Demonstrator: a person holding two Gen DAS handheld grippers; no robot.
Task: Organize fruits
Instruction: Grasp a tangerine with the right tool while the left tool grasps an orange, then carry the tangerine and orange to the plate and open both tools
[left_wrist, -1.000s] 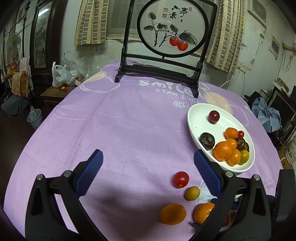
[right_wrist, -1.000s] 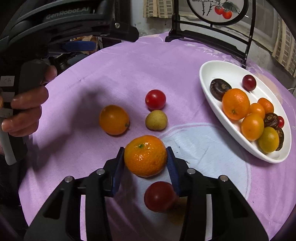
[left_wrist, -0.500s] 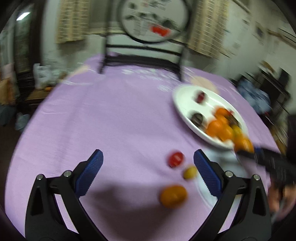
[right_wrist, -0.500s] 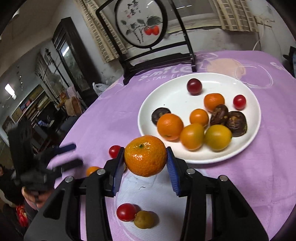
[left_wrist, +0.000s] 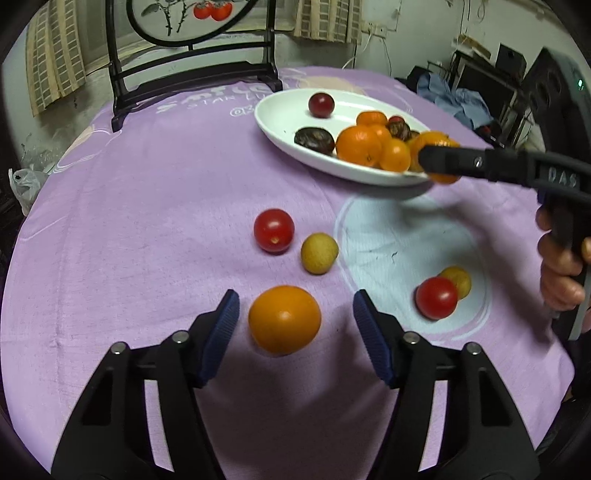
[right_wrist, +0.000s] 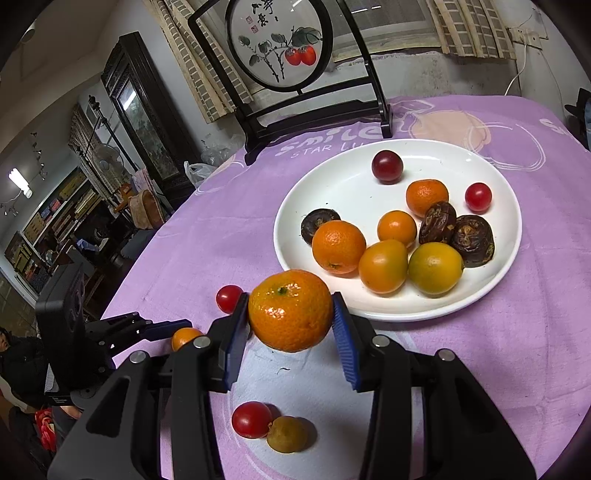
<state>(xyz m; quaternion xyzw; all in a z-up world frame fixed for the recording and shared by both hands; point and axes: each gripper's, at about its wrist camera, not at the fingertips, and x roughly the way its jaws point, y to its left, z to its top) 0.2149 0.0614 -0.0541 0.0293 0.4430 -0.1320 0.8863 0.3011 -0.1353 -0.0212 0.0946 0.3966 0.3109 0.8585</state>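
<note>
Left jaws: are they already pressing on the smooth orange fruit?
No, the orange fruit sits on the cloth between the left gripper jaws with gaps on both sides.

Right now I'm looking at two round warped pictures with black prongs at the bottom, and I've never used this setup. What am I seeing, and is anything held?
A person holds a two-finger tool in each hand; each picture comes from a camera on one tool. The right tool grips a mandarin near the white plate of fruit. The left tool has been closing around an orange fruit on the purple tablecloth, pads not yet touching. Two red tomatoes and two small yellowish fruits lie loose.
</note>
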